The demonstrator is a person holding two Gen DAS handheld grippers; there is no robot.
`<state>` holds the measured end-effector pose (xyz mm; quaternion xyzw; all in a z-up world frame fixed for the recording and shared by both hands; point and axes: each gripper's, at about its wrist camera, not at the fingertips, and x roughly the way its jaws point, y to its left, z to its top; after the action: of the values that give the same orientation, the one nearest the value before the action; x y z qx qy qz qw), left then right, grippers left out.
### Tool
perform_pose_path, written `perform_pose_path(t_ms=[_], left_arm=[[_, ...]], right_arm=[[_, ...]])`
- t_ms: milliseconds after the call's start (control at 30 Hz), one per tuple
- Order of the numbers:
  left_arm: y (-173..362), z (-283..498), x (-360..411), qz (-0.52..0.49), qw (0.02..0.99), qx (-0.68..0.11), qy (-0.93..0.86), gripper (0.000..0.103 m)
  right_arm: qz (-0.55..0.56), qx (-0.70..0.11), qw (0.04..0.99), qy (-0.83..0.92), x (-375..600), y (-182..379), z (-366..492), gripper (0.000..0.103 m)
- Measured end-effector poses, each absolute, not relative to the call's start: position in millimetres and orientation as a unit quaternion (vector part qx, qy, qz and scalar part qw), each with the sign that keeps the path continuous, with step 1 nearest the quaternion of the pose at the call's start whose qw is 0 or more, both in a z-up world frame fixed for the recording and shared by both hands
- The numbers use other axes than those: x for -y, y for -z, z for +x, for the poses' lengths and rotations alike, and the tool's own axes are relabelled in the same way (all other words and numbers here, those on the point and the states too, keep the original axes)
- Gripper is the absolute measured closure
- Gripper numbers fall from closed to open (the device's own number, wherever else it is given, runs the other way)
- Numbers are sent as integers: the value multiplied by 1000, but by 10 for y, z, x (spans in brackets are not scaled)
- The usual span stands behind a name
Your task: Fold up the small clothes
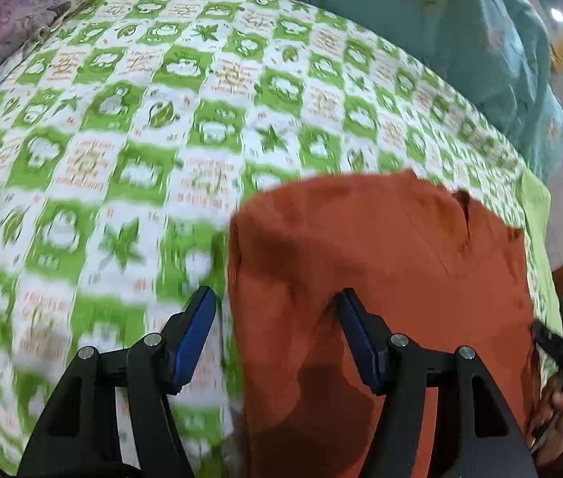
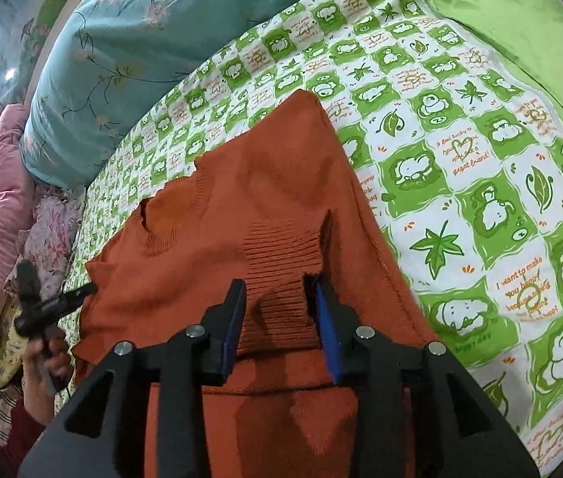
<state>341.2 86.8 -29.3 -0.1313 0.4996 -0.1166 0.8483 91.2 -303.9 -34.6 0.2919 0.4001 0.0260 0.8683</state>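
Orange knit sweater [image 2: 241, 207] flat on checked sheet [image 2: 460, 167], neckline leftward; right tool [image 2: 279, 310] grasping its ribbed cuff [image 2: 281, 279]; left tool [image 1: 277, 330] released.

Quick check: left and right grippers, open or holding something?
Left gripper: open, holding nothing, over the orange sweater's edge.
Right gripper: partly closed around the sweater's ribbed cuff.

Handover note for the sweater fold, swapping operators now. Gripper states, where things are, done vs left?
Left gripper: open, empty, astride the left edge of the orange sweater; view is motion-blurred.
Right gripper: jaws around the ribbed cuff of a sleeve; grip appears closed on it.
Sweater lies on the green patterned sheet, neckline visible.
Done: that sleeve appears folded across the body.
Left: remaining folds, likely the other sleeve and the body.
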Motion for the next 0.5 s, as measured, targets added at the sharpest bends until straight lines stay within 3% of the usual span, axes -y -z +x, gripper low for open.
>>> perform_pose_path(t_ms=[67,100,133,167,200,233,367,500], left_arm=[[298,3511,-844,-125,852,-494,123,48],[300,3541,-832,-120,854,-492,124,69],[314,3570,-825,-116,853,-492,126,80],[323,3588,-820,-119,852,-492,133,88],[312,3581,-829,-121,854,-488,133,90],[250,3543,-826,-116,864,-473,131,91],[-15,3339,-894,-117,899,-396,148,91],[265,3504,-883,-88,890,-432,112,92]], right_arm=[[288,-399,870,-28,3029,355,916,66],[285,-399,871,-28,3025,360,918,67],[279,-399,873,-28,3014,362,920,69],[269,-400,876,-24,2997,362,925,79],[264,-400,877,-20,2990,360,929,91],[264,-397,879,-21,2991,354,926,94],[266,-362,893,-35,2988,201,873,95],[246,-377,893,-18,2948,234,995,95]])
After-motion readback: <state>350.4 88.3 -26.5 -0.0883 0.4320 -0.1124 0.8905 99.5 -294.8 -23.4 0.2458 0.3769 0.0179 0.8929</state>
